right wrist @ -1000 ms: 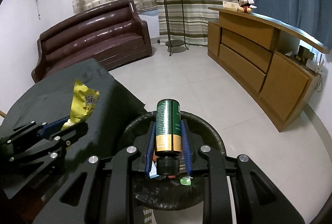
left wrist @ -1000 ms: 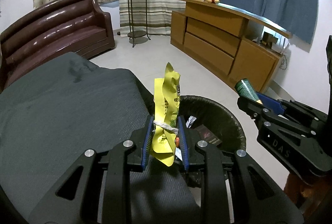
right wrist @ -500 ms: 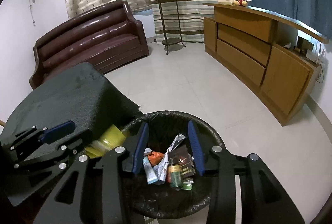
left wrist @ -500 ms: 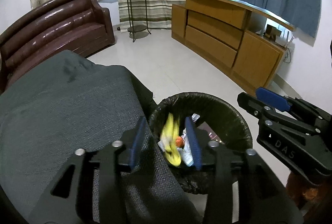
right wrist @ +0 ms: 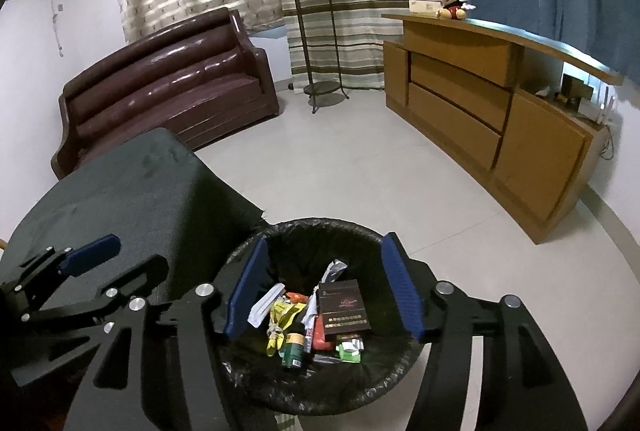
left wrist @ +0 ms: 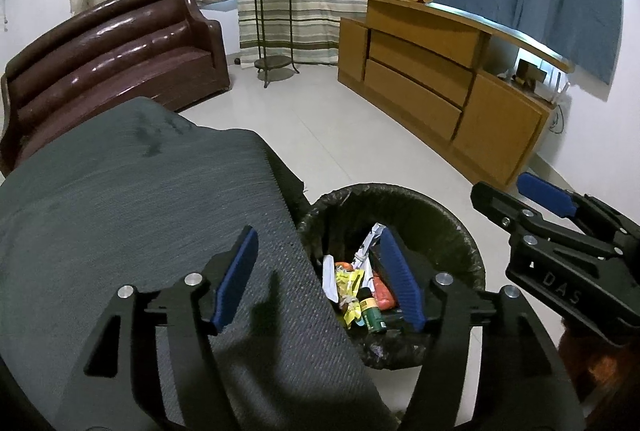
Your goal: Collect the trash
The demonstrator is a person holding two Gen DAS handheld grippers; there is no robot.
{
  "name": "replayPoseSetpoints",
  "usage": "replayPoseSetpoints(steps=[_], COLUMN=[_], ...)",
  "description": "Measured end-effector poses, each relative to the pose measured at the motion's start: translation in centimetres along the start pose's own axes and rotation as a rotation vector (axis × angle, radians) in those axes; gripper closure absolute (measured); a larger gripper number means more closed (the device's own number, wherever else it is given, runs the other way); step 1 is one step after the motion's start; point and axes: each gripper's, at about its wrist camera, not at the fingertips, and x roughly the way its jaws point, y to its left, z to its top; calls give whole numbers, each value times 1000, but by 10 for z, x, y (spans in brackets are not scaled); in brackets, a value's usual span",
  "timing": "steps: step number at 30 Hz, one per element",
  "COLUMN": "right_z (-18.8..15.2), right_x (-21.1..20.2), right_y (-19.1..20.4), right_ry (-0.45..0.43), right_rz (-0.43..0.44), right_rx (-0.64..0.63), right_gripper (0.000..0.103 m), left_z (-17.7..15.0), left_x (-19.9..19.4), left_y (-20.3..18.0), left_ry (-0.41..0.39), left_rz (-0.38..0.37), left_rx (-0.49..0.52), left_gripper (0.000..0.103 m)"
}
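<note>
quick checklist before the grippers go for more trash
1. Left gripper empty, jaws opening: ok.
2. Right gripper empty, jaws opening: ok.
3. Yellow wrapper inside the trash bin: ok.
4. Green bottle inside the bin: ok.
5. Dark tablecloth free of trash where visible: ok.
6. More trash elsewhere in the room: cannot tell.

left wrist view angled down from close above the table edge [left wrist: 160, 215], right wrist view angled down over the trash bin [right wrist: 320, 227], bin, sofa [right wrist: 168, 91] and cabinet [right wrist: 480, 111] seen in both
</note>
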Motion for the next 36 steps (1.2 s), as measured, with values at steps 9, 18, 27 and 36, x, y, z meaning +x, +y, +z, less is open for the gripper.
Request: replayPoseSetpoints(steps=[9,18,27,36], right_z=[-7,-17,-24,-25], right_x=[-23,-40,-65,-78], right_y=[5,21,33,37], right_ry=[-21,-26,-58,-75], right_rz=[-32,-24,-23,-22], right_rx=[-8,-44,-93,-95], right_gripper=[39,38,30,24], left_z=[-9,-20,-28,-34], left_x=[-24,-53,-83,-103], left_y=[11,21,26,30], left_ry=[-29,-53,-94,-124], left_rz=[15,28,47,77], left_rx=[-21,-40,-52,-53], left_gripper=[33,28,22,13])
